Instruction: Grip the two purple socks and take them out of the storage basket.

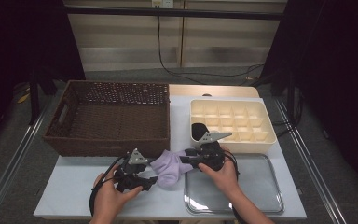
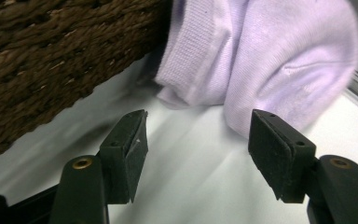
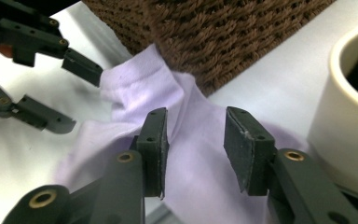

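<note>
A lilac sock [image 1: 168, 169] lies crumpled on the white table cover, just in front of the wicker basket's near right corner. My left gripper [image 1: 150, 182] points at it from the left, jaws open. In the left gripper view the sock [image 2: 261, 56] lies just beyond the tips of the gripper [image 2: 198, 140], with bare table between the pads. My right gripper [image 1: 186, 158] comes in from the right. In the right gripper view its jaws [image 3: 196, 135] stand apart over the sock [image 3: 135, 88] without pinching the fabric. The left gripper [image 3: 86, 100] is open at the sock's far side.
A brown wicker basket [image 1: 107, 140] stands at the back left. A cream divided box [image 1: 270, 126] sits at the back right with a black item [image 1: 198, 130] in its near-left cell. A shiny metal tray [image 1: 256, 186] lies at the front right, under the right forearm.
</note>
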A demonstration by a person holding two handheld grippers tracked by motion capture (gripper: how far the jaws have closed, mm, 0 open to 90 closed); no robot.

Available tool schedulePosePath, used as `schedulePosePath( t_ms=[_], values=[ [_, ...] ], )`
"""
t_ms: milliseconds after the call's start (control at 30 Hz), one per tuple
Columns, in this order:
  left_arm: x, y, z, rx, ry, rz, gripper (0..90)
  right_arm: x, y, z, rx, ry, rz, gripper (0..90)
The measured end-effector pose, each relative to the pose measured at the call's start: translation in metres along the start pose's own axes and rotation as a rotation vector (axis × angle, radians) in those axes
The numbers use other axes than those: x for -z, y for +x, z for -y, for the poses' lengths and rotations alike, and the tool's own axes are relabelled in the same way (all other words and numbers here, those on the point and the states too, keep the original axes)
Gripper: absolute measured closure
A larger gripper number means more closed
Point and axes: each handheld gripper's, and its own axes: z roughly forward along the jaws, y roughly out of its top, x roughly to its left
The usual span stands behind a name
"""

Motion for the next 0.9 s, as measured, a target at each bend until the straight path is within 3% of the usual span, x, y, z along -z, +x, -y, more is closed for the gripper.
schedulePosePath(
  t_ms=[100, 300, 400, 500, 667, 800, 900],
  values=[
    [-0.002, -0.001, 0.0, -0.001, 0.006, 0.005, 37.6, 0.007, 0.004, 0.005, -0.003, -0.003, -0.021, 58.5],
    [-0.005, 0.0, -0.002, 0.002, 0.013, 0.001, 37.9, 0.01, 0.022, 0.011, 0.051, 0.022, -0.052, 57.7],
    [-0.003, 0.001, -0.002, -0.025, 0.006, -0.011, 42.6, 0.014, 0.032, 0.016, 0.079, 0.047, -0.054, 59.6],
    [0.0, 0.003, -0.005, -0.024, -0.017, -0.016, 42.5, 0.016, 0.038, 0.023, 0.072, 0.065, -0.088, 60.5],
    [-0.003, 0.005, -0.01, -0.051, -0.048, -0.057, 45.6, 0.005, 0.039, 0.033, 0.046, 0.099, -0.097, 66.3],
    [-0.011, 0.005, -0.013, -0.093, -0.058, -0.041, 56.1, 0.0, 0.036, 0.035, 0.014, 0.093, -0.124, 79.1],
    [-0.015, 0.004, -0.015, -0.102, -0.048, -0.044, 65.0, 0.002, 0.031, 0.035, -0.02, 0.068, -0.14, 87.2]
  ],
)
